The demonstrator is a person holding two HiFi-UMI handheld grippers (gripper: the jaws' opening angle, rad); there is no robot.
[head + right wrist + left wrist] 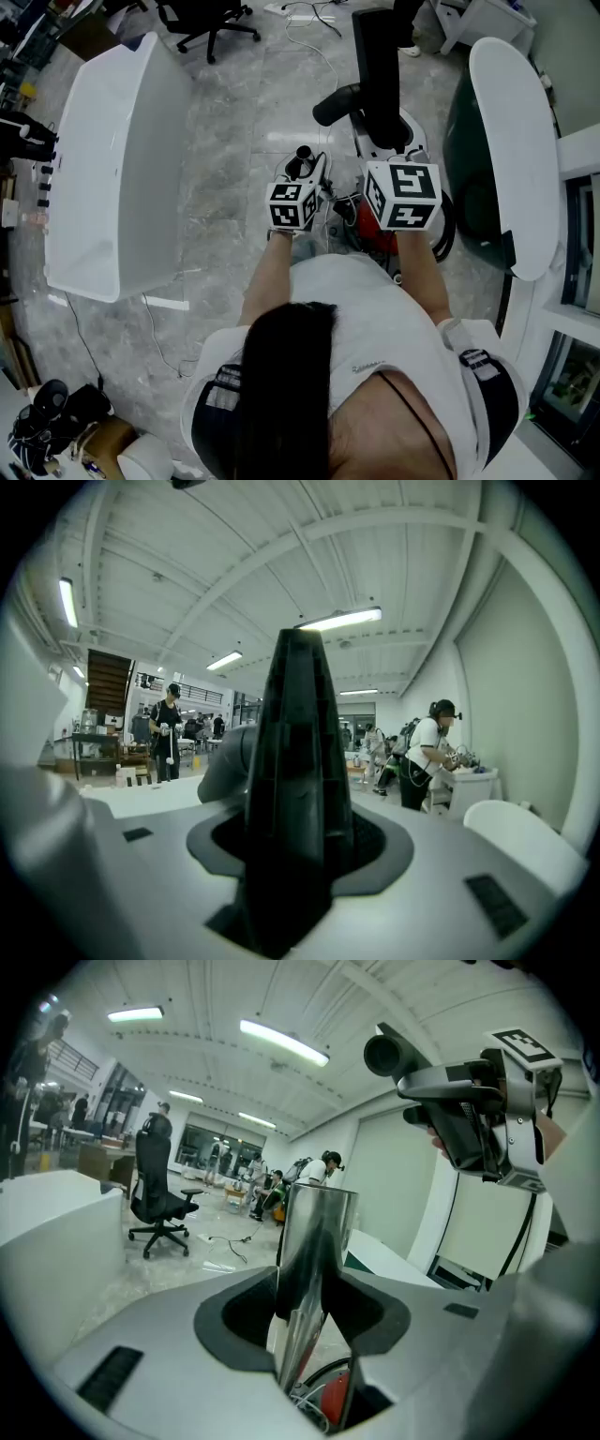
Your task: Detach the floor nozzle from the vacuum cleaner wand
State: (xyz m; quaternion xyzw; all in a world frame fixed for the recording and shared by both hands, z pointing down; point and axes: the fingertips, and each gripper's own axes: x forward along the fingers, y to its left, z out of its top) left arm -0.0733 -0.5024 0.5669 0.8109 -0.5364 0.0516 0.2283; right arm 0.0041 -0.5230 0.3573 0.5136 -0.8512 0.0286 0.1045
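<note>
Black plastic floor nozzle and shiny metal vacuum wand, each clamped in a gripper in front of the person's chest.

The right gripper has its jaws closed on the nozzle's tapered, ribbed black neck, which fills the gap between the pads. From above, the black part rises away from that gripper towards the far floor. Just beside it, the left gripper pinches the mirror-bright tube between its dark pads, with the tube standing upright. I cannot tell whether nozzle and wand are joined. Below both grippers sits the red vacuum canister on the grey stone floor, between two white curved tables. A black office chair stands well apart.
</note>
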